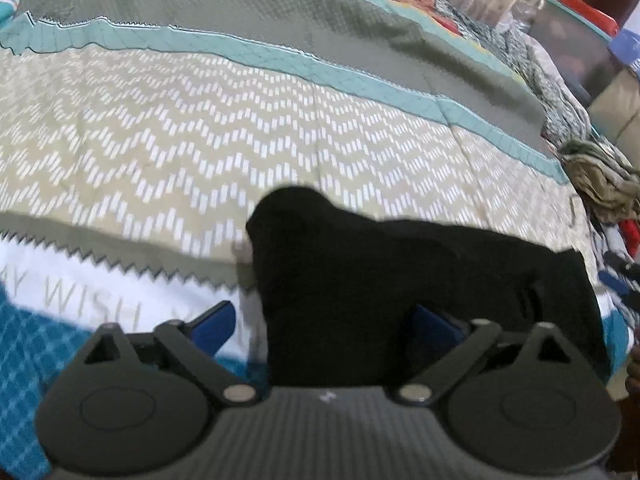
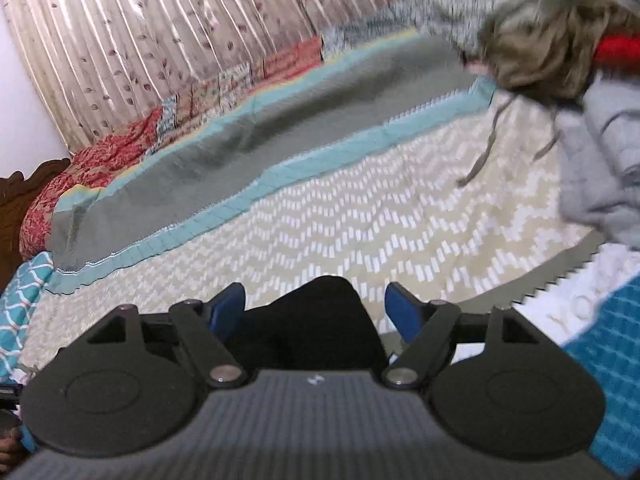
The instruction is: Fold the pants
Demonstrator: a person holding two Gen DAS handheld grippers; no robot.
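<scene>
The black pants (image 1: 400, 264) lie bunched on the patterned bedspread (image 1: 200, 140), close below the left wrist camera. My left gripper (image 1: 325, 322) hovers over their near edge with its blue fingers (image 1: 216, 320) spread wide; the cloth lies between them and partly covers the right one, and the pads do not press on it. In the right wrist view a rounded fold of the pants (image 2: 316, 340) rises between the fingers (image 2: 404, 312) of my right gripper (image 2: 316, 310). Its jaws stand wide too, with a gap to the cloth on the right side.
A heap of loose clothes (image 2: 552, 40), olive, red and grey, sits at the bed's right edge and shows as a heap (image 1: 600, 184) in the left view. A pleated curtain (image 2: 160, 20) hangs behind the bed. A carved wooden headboard (image 2: 24, 188) is far left.
</scene>
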